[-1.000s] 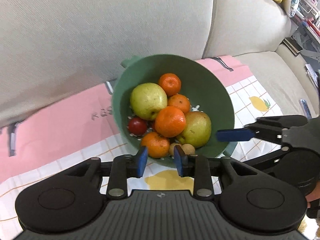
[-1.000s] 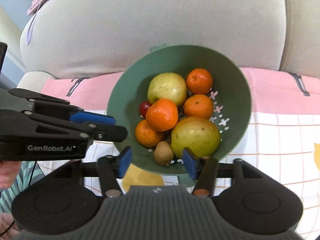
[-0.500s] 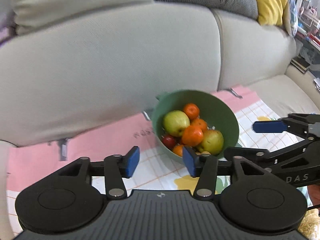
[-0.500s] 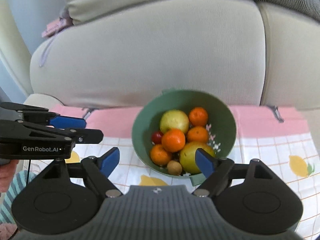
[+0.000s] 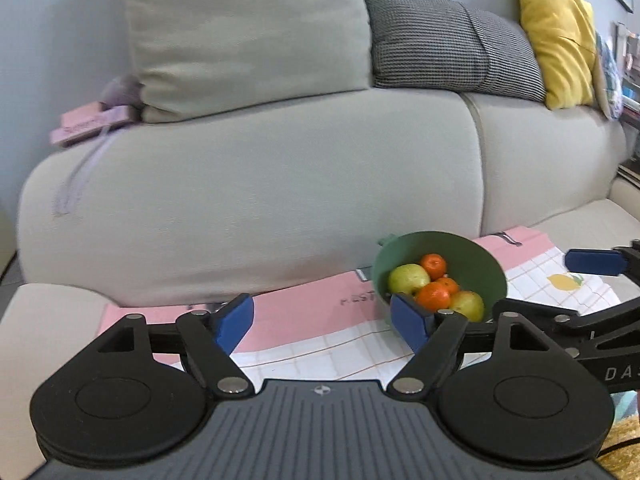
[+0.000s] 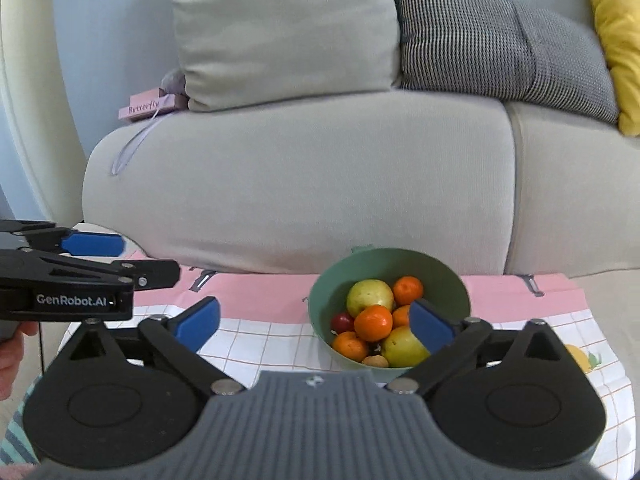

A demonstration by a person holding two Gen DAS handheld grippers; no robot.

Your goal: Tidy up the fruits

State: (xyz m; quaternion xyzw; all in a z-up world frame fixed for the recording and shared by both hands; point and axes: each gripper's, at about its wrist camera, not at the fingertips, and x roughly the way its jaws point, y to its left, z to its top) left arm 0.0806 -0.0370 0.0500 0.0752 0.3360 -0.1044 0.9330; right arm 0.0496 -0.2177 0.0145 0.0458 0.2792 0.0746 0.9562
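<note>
Both grippers hold nothing. The left gripper (image 5: 322, 322) has its jaws opening, with only the cloth showing between its blue pads, and the right gripper (image 6: 316, 322) is opening too; one of its pads overlaps the fruit in the picture but presses on nothing.

Just beyond them the green bowl (image 6: 448, 276) sits on a pink and white checked cloth (image 6: 260, 300) spread over the seat of a pale grey sofa (image 6: 300, 184). Inside it lie two yellow-green pears (image 6: 368, 294), several tangerines (image 6: 373, 322), a small red fruit (image 6: 342, 322) and a little brown one, perhaps a kiwi (image 6: 374, 361), at the near rim. No fruit shows on the cloth outside the bowl, so the gathering looks finished and the step in hand reads as a clean withdrawal.

To do that well, each gripper should come away with its jaws clear of the rim, since a pad catching the near edge could tip the bowl on the soft seat and roll the heaped tangerines out. The two tools also sit close, the left one's arm crossing the right wrist view, so they should part sideways rather than cross. Cushions rest on the sofa back: a grey one (image 6: 280, 28), a houndstooth one (image 6: 500, 52) and a yellow one (image 6: 618, 44).
</note>
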